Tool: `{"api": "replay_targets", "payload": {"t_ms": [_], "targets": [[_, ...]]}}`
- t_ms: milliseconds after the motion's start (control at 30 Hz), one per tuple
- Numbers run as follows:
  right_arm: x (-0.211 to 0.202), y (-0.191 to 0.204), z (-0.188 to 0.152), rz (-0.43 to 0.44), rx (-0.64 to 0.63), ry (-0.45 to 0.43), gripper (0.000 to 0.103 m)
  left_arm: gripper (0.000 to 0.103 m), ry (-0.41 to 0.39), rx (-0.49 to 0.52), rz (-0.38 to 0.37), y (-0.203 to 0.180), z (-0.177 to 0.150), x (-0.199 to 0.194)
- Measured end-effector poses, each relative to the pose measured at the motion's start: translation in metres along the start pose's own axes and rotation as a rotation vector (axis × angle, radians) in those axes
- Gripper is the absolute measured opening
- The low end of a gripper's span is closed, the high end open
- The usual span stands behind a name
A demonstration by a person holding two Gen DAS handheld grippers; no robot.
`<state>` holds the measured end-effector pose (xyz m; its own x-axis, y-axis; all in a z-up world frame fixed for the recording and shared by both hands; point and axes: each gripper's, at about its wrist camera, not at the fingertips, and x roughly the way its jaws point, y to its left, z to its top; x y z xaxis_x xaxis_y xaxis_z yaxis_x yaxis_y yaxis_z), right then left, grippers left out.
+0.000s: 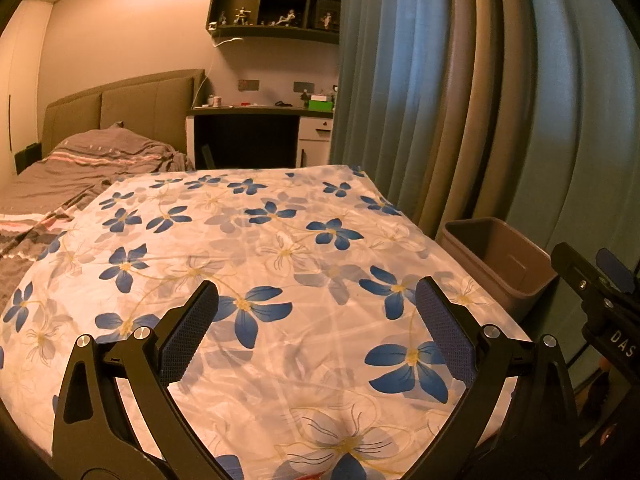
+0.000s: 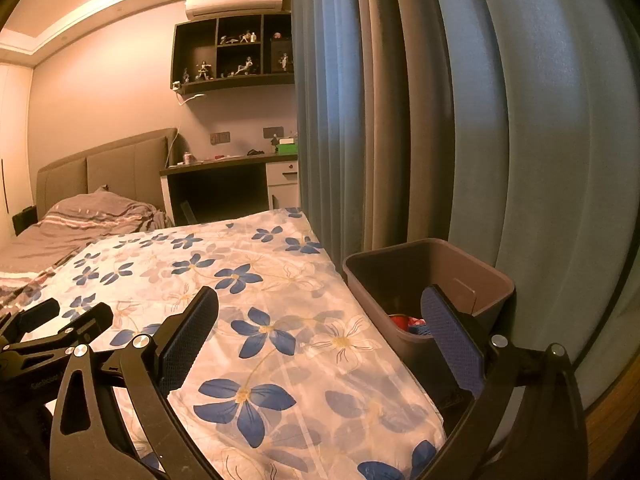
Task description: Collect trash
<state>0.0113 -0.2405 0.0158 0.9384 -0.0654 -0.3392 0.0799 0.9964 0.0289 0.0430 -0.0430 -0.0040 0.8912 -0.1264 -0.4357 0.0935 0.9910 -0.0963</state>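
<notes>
At the far left lies a bed (image 1: 80, 168) with a rumpled grey striped blanket (image 1: 108, 156) and a padded headboard (image 1: 132, 108) against the wall. In front of it spreads a white sheet with blue flowers (image 1: 260, 264), flat and bare of any loose items in both views.

The left gripper (image 1: 316, 312) hovers over this sheet with its jaws spread wide and nothing between them; its blue textured pads (image 1: 188, 332) frame only the floral fabric. In the right wrist view the same gripper shows as black arms at the lower left edge.

Behind the sheet, a dark worktop (image 1: 260, 110) against the wall carries small clutter and a green box (image 1: 321, 103); above it hangs a dark wall shelf (image 1: 276, 0) with figurines.

The right gripper (image 2: 320, 308) sits over the sheet's right edge, jaws also wide apart and empty. Its right pad overlaps the near part of the bin.

The brown trash bin (image 2: 492, 280) stands on the floor just beside the bed's right edge, against the blue curtain (image 2: 520, 120). Inside it, near the bottom, lie a red item (image 2: 400, 322) and something blue (image 2: 420, 328); what they are I cannot tell.
</notes>
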Motion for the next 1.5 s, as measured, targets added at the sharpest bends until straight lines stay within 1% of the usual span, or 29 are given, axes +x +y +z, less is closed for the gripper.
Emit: {"api": "replay_targets", "payload": {"t_ms": [1500], "targets": [[-0.0007,-0.0015,0.0033,0.000,0.009,-0.005,0.097,0.097,0.000,-0.002,0.000,-0.0009,0.0002,0.0005]]}}
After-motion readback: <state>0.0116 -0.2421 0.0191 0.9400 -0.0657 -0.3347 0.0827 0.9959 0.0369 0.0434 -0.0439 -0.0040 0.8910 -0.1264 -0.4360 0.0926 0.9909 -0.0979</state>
